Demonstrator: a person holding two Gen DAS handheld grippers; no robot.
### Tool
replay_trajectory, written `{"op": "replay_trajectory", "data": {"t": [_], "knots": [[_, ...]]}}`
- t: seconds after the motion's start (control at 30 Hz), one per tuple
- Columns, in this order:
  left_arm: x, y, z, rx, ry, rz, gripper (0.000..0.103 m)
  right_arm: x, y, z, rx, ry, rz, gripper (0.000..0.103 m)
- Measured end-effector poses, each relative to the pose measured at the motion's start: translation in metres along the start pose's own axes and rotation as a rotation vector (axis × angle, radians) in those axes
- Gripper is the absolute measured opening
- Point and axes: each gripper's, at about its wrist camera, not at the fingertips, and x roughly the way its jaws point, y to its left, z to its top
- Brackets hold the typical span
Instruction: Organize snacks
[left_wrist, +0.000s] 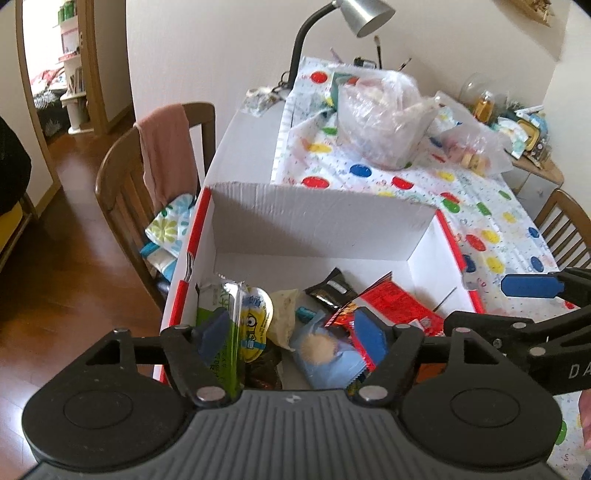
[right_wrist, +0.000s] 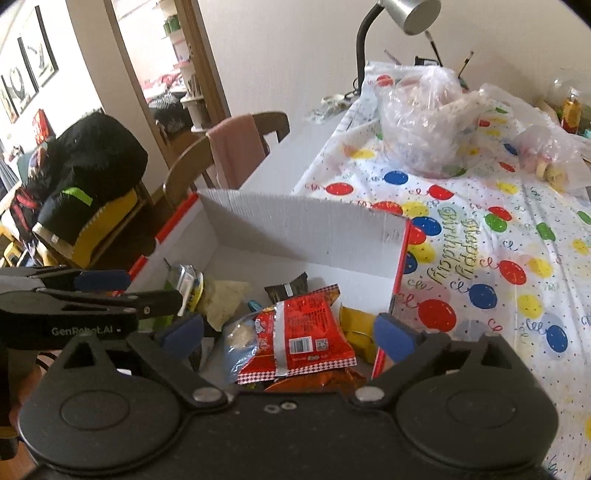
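I am hovering both grippers over the near end of the white box, the left gripper and the right gripper each with fingers spread apart and gripping nothing. Below them I am seeing a pile already in the box: a red packet, a blue packet, a green packet. Farther off, two clear bags are sitting on the balloon tablecloth, seemingly the work left.
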Motion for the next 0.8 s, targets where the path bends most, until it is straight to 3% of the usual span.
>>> {"op": "replay_trajectory", "data": {"t": [0.23, 0.43, 0.53, 0.8], "knots": [[-0.029, -0.007, -0.002, 0.015, -0.064, -0.026, 0.081, -0.035, 0.004, -0.008, -0.014, -0.101, -0.011, 0.103], [-0.050, -0.013, -0.006, 0.016, -0.121, -0.047, 0.089, -0.058, 0.003, -0.016, 0.003, -0.149, -0.002, 0.103], [-0.057, -0.016, -0.009, 0.019, -0.136, -0.053, 0.098, -0.066, 0.004, -0.020, -0.013, -0.168, -0.009, 0.103], [-0.075, -0.021, -0.020, 0.015, -0.167, -0.078, 0.102, -0.079, 0.005, -0.029, -0.019, -0.208, -0.017, 0.103]]}}
